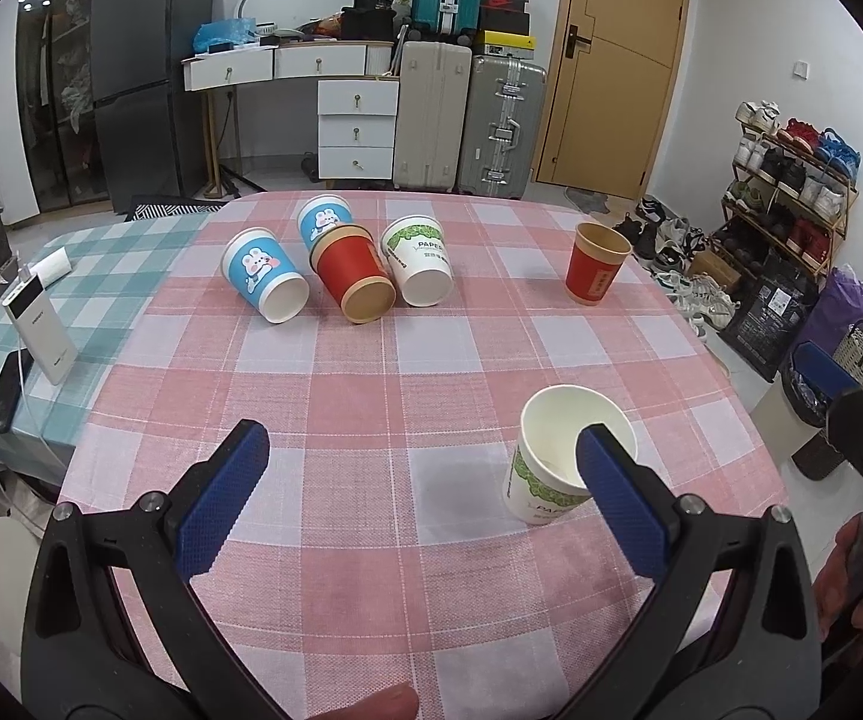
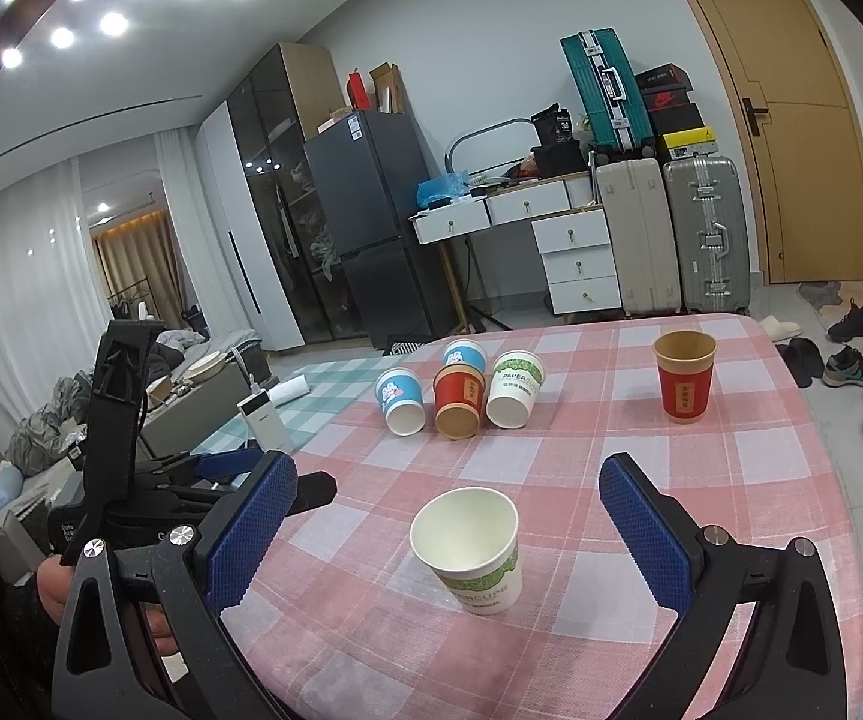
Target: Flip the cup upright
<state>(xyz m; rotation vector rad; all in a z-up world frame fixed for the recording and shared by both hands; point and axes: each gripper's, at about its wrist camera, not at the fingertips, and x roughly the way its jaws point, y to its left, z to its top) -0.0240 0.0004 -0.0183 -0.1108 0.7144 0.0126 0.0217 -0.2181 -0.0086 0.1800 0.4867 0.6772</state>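
A white and green paper cup (image 2: 468, 546) stands upright, mouth up, on the pink checked counter (image 2: 581, 462). Both the left tongs (image 1: 422, 453) and the right tongs (image 2: 446, 507) are spread wide, gripping nothing. Beyond the cup, four cups lie tipped together (image 2: 458, 390), and a red cup (image 2: 684, 375) stands upright.

Checked tablecloth (image 1: 371, 360) — two cups upright (image 2: 471, 546), four lying (image 1: 359, 273).

Both hand-held grippers (image 1: 422, 492) (image 2: 449, 516) agape, empty
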